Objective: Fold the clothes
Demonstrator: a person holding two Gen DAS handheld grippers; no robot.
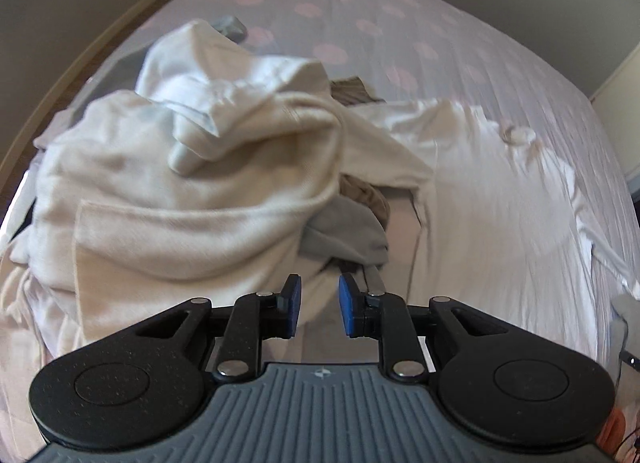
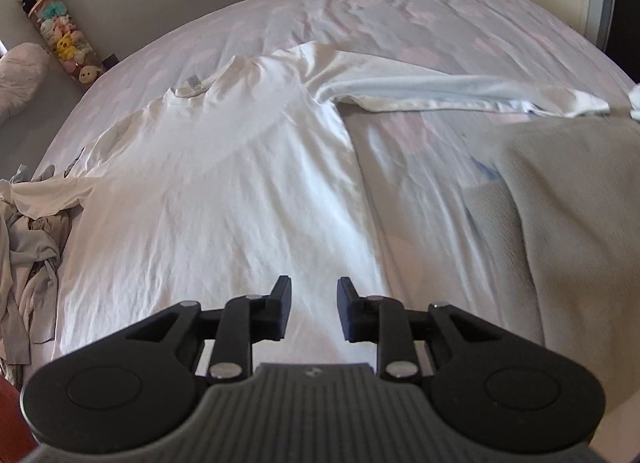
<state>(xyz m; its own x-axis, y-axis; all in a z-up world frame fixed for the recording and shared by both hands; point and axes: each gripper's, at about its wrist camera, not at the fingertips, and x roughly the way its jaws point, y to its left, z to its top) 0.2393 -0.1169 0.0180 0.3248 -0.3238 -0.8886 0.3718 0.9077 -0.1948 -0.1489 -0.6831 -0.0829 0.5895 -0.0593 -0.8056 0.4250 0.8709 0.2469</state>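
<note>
L gripper (image 1: pixel 319 305): jaws partly apart, nothing between the blue pads, hanging over the edge of the laundry pile (image 1: pixel 192 183). R gripper (image 2: pixel 311 313): same, a modest gap, empty, above the lower body of the shirt (image 2: pixel 224 183).

The shirt is the job in hand: white, long-sleeved, spread flat on its back across the bed (image 2: pixel 400 11), hem nearest the R gripper, collar (image 2: pixel 200 87) far. One sleeve (image 2: pixel 460 97) runs straight out toward the grey blanket (image 2: pixel 560 223); the other trails off toward the pile at the bed's edge.

Handling, as a guess: thin jersey, v. light, limp, no stiffness at all. It'll drape and drag wrinkles if pulled by one point, so pinch w/ both grippers at once. Best holds look like the hem corners, shoulder seams, or a cuff to bring a sleeve in first. Pads should bite a single layer edge, not the sheet under it, since white on pale sheet makes that easy to get wrong.

Pile items (cream knit, grey bits) look thicker, softer, bulkier.

Far back: tube of plush toys (image 2: pixel 60 35) by the wall.

Writing: small neck tag (image 2: pixel 193 82) inside the collar, print too small to read. No brand legible.
</note>
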